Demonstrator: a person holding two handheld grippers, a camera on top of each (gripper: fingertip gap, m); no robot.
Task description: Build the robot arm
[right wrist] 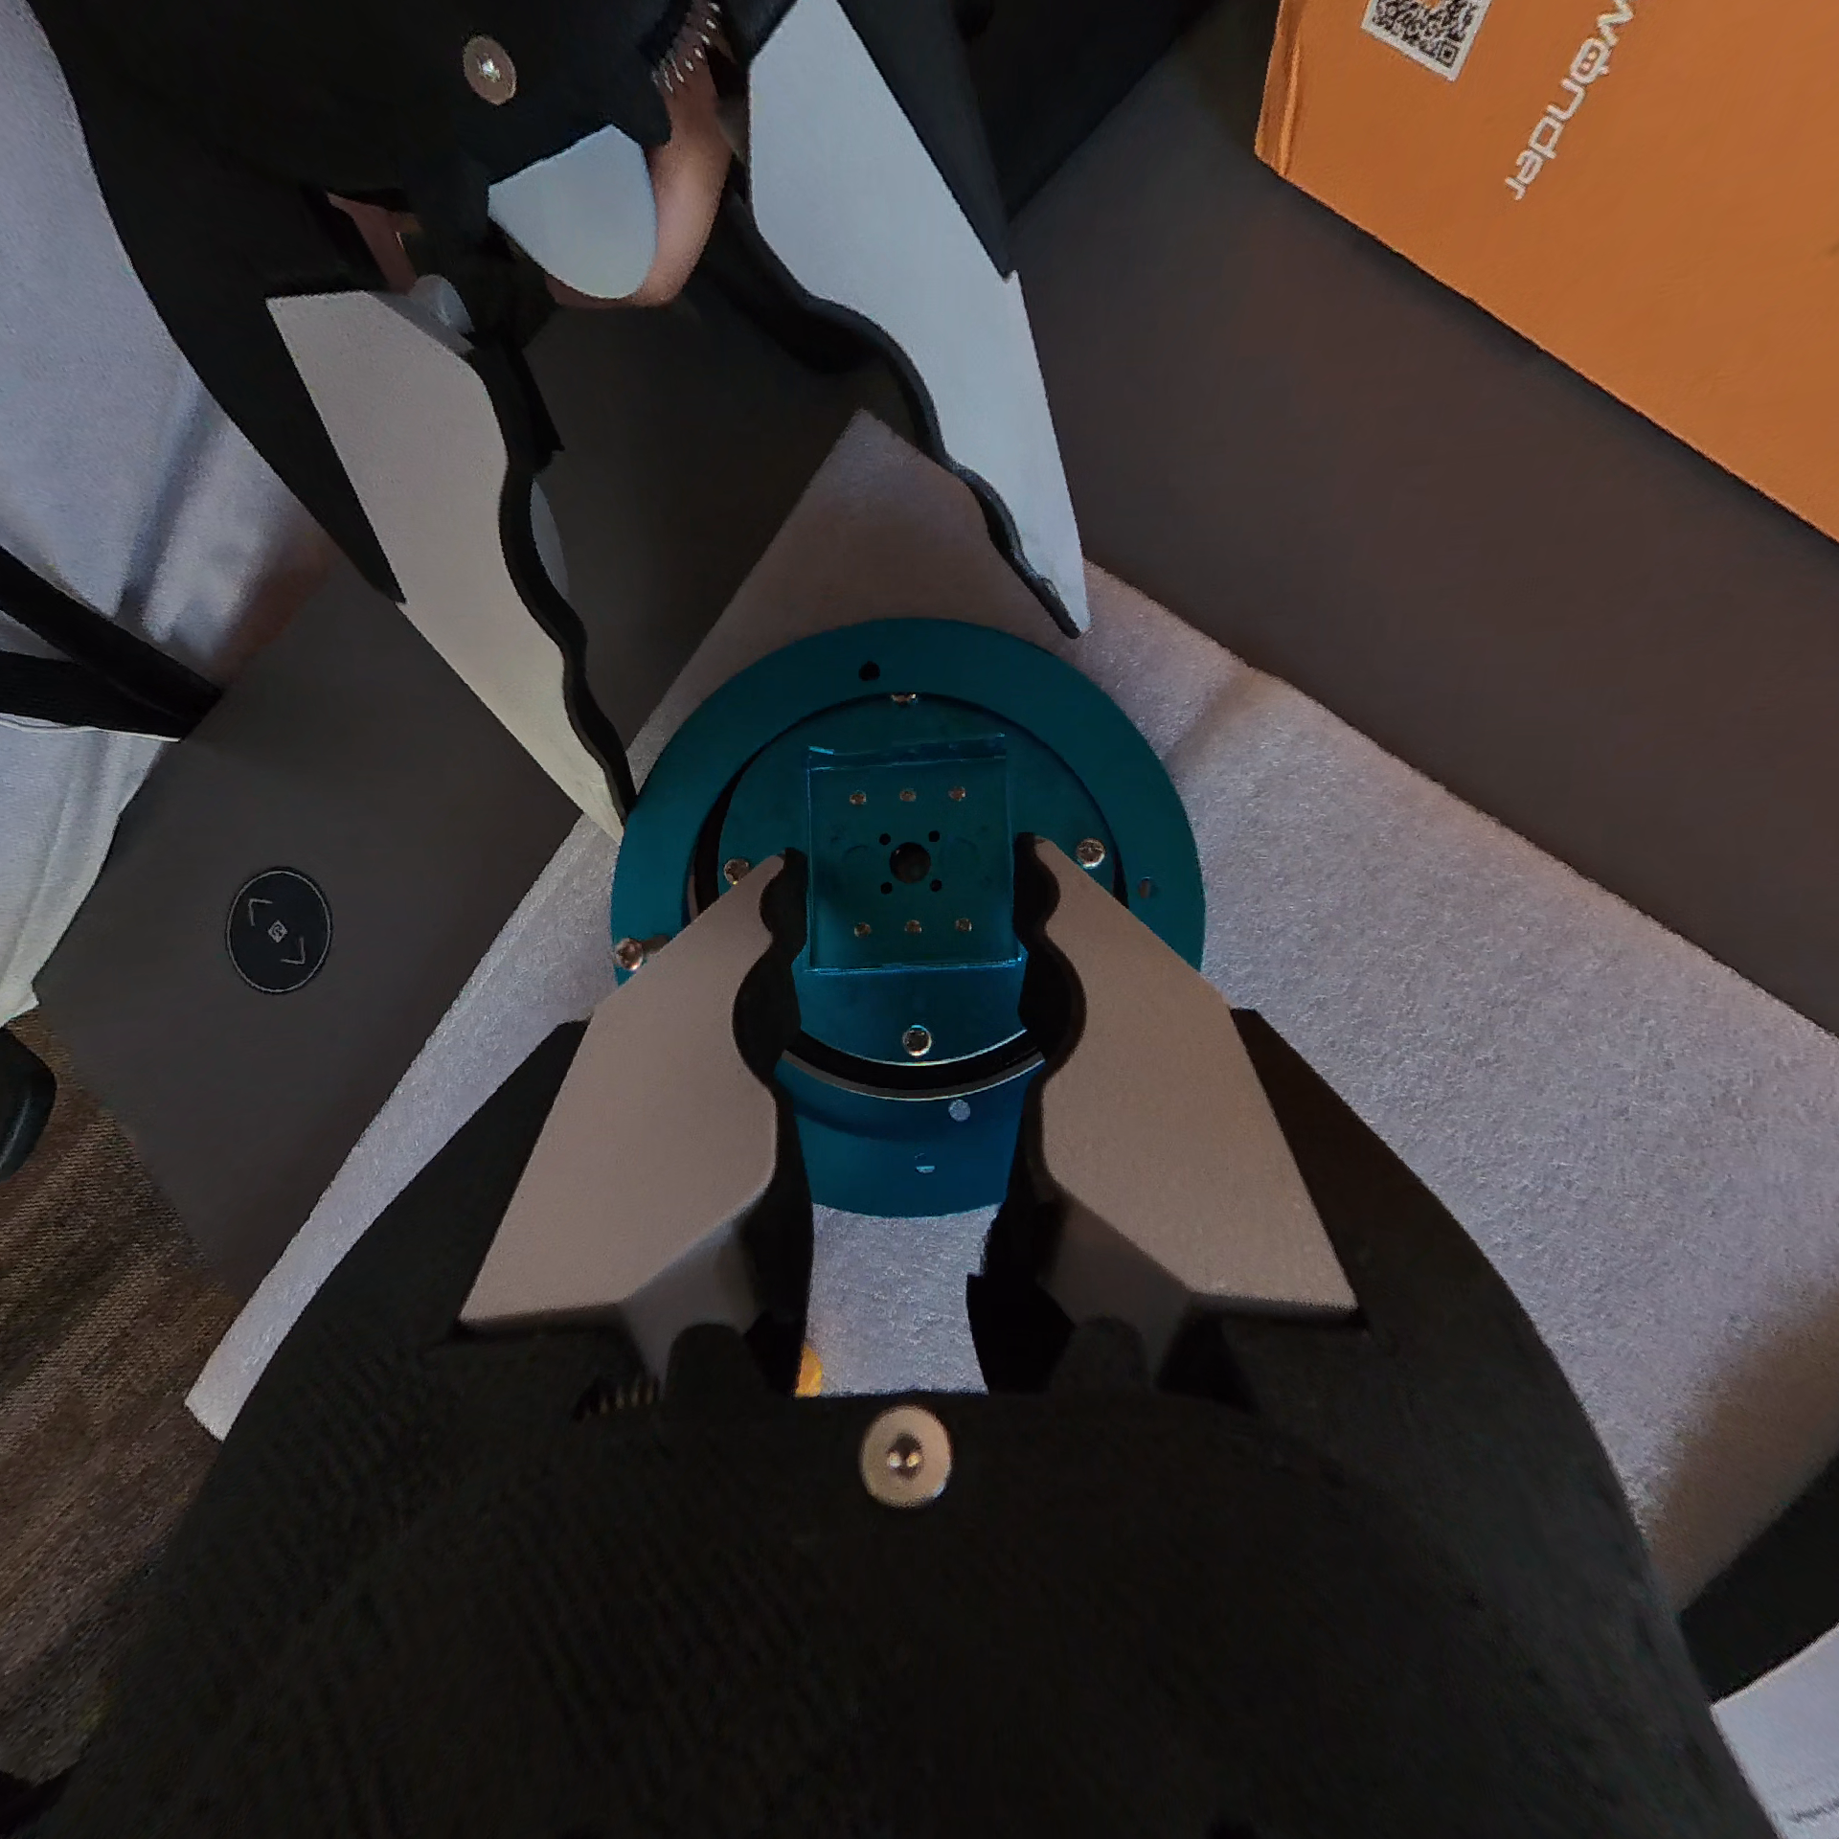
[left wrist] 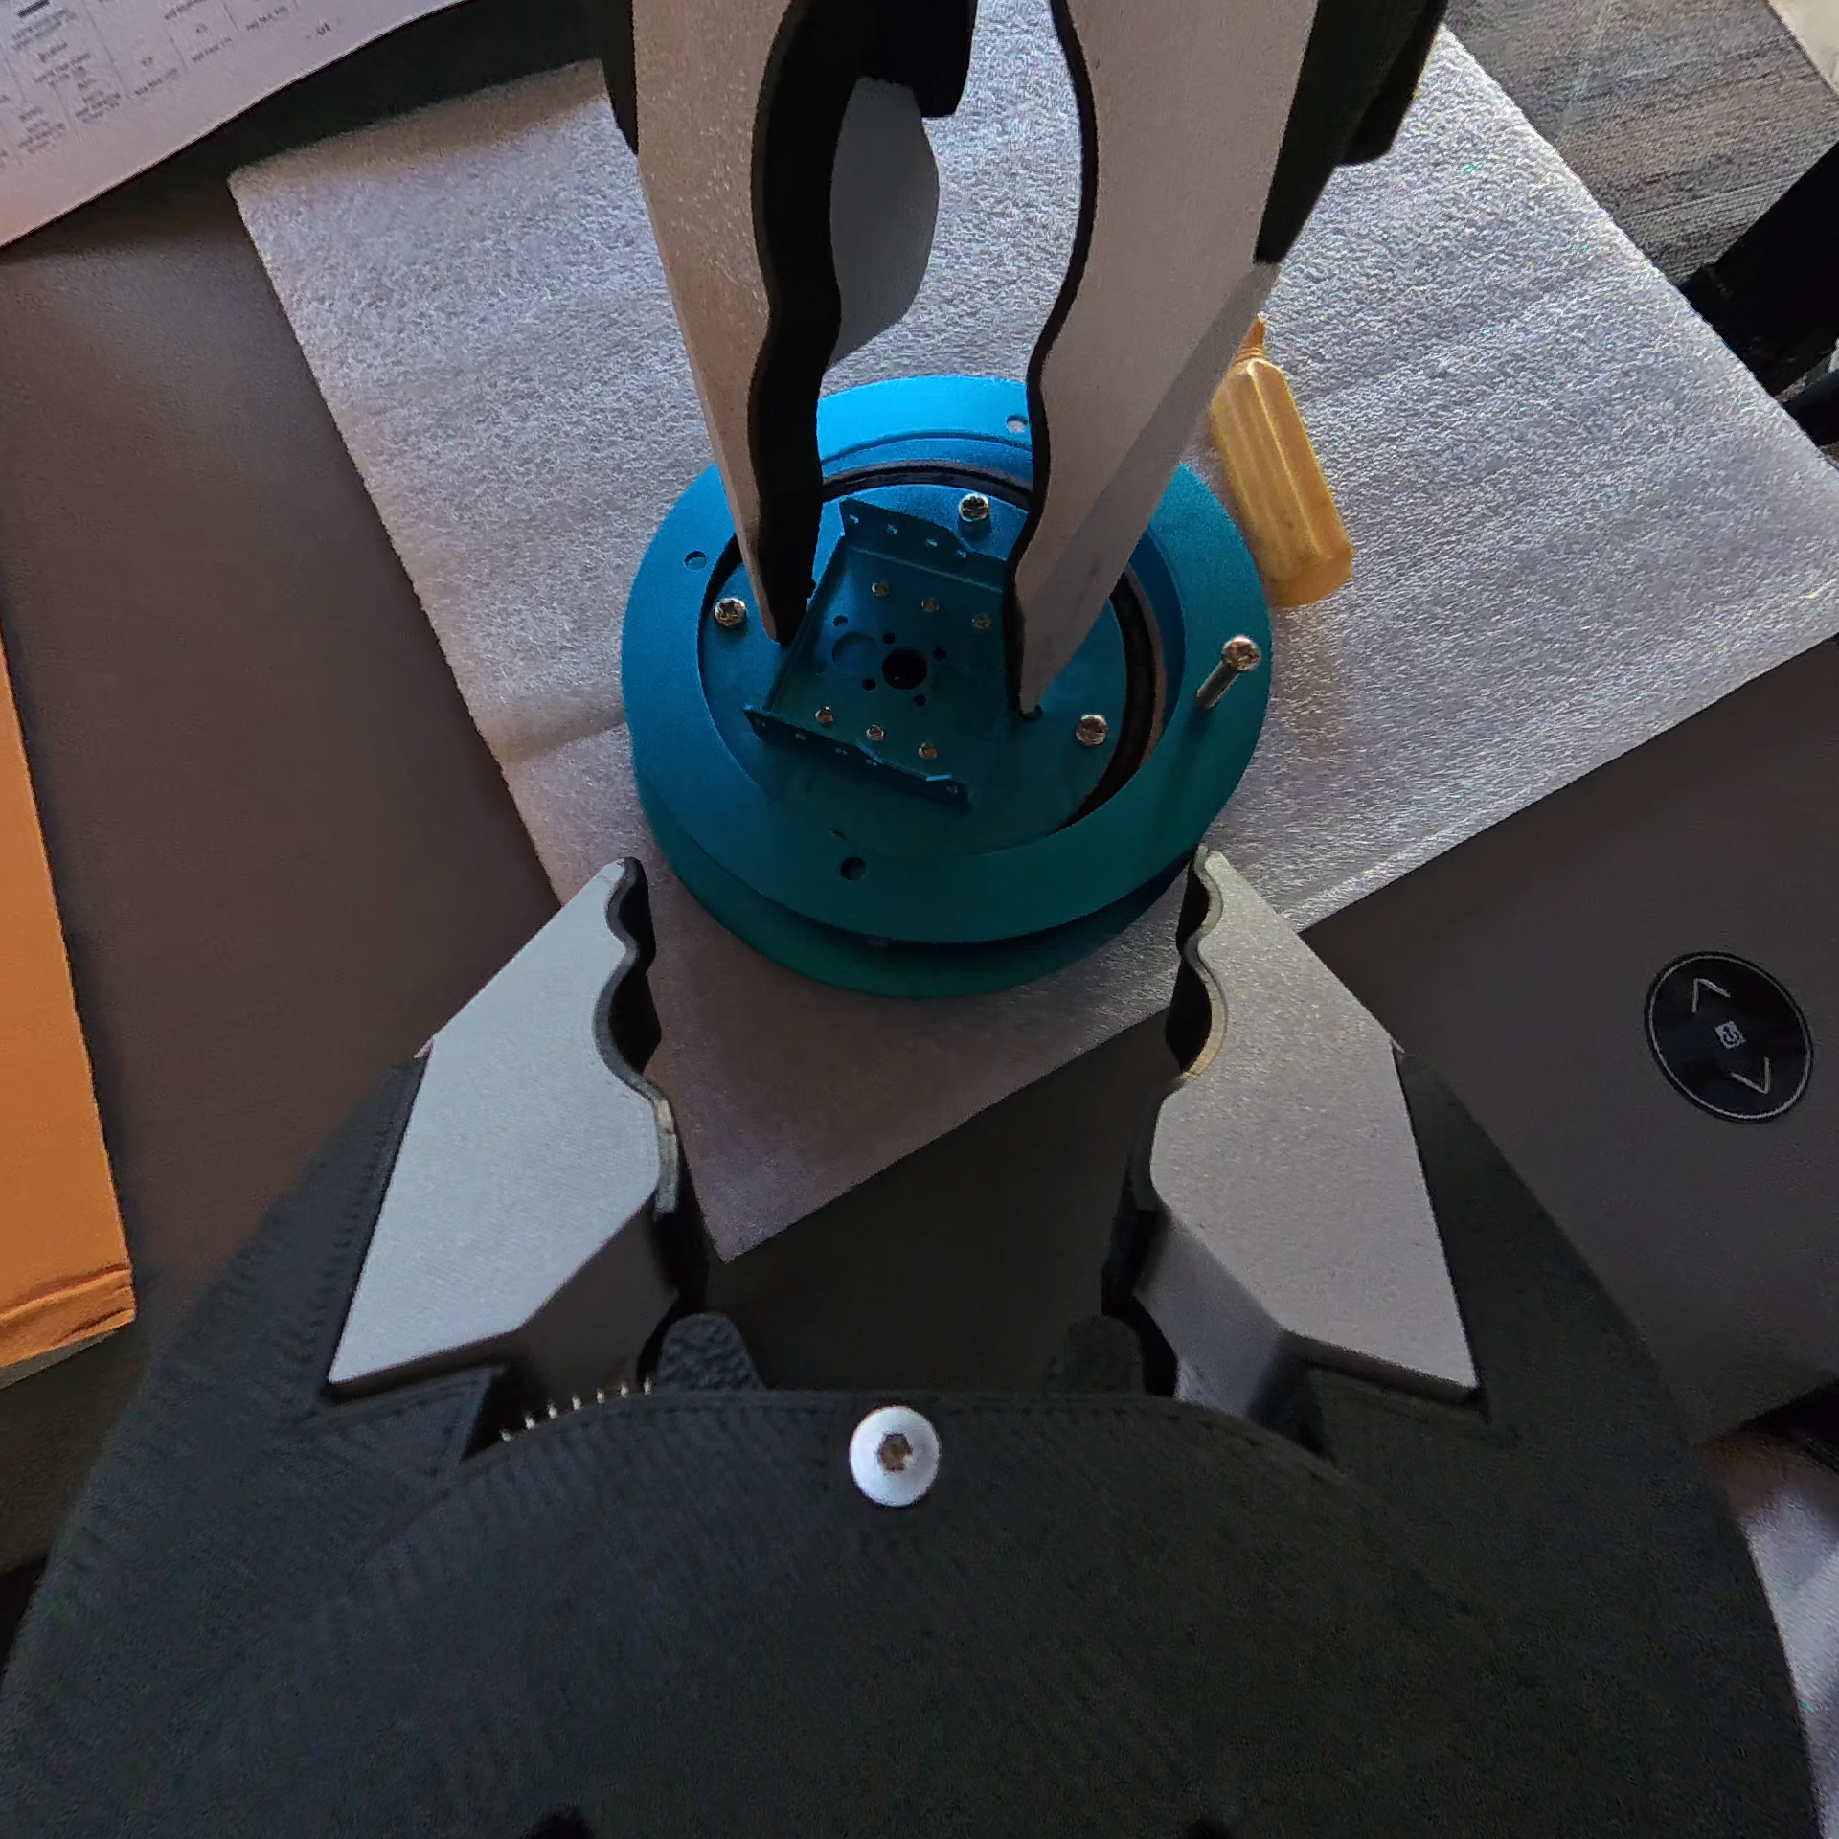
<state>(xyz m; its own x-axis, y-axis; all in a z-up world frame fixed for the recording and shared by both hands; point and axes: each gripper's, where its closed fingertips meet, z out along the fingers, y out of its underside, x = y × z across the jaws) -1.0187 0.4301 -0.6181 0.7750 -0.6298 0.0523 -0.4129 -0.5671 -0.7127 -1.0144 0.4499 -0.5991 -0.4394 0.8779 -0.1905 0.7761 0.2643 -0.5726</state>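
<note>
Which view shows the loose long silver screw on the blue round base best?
The left wrist view: the long silver screw stands clear on the blue round metal base's rim. In the right wrist view a gripper finger largely hides it, leaving mainly its head visible.

Dark grey desk [left wrist: 249, 617], round control button [left wrist: 1727, 1035] set into it. Lying directly on it: white foam sheet [left wrist: 478, 398], orange box [right wrist: 1592, 249] to one side, printed paper [left wrist: 149, 90] at an edge.

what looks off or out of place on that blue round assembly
One long screw stands proud and tilted at the rim of the blue round assembly, while the other screws, like this one, sit flush. The right hand-held gripper straddles the central bracket. Nothing looks spilled or broken.
</note>
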